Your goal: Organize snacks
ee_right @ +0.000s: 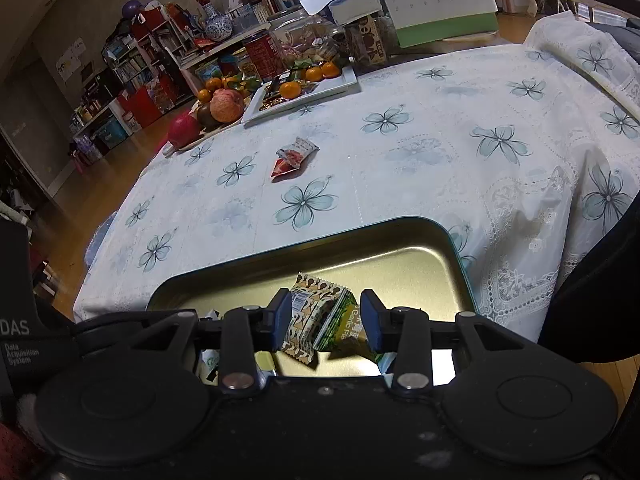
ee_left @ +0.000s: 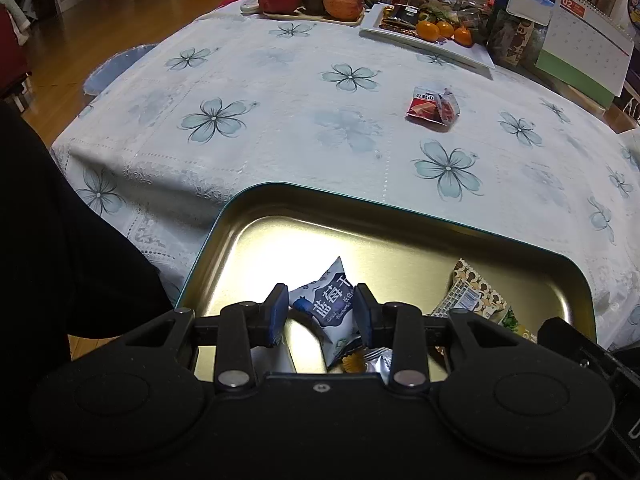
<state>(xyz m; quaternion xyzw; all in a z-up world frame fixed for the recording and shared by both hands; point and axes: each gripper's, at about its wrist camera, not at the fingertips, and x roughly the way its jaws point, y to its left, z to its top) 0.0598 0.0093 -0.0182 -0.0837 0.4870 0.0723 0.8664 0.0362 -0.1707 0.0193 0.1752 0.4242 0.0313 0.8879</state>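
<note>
Both our grippers hang over the gold tin at the bottom of each frame. Left gripper has its jaws apart around the blueberry packet, not pinching as far as we can tell. Right gripper is spread too, above the brown packet. Two red snacks sit mid-tablecloth, upper right.

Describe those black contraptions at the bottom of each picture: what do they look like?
Both the left gripper and right gripper are matte black plastic with two round housings, silver rivets on hinged links, and dark blue pads lining the jaws. White "DAS Data Acquisition System" lettering appears in the right view.
</note>
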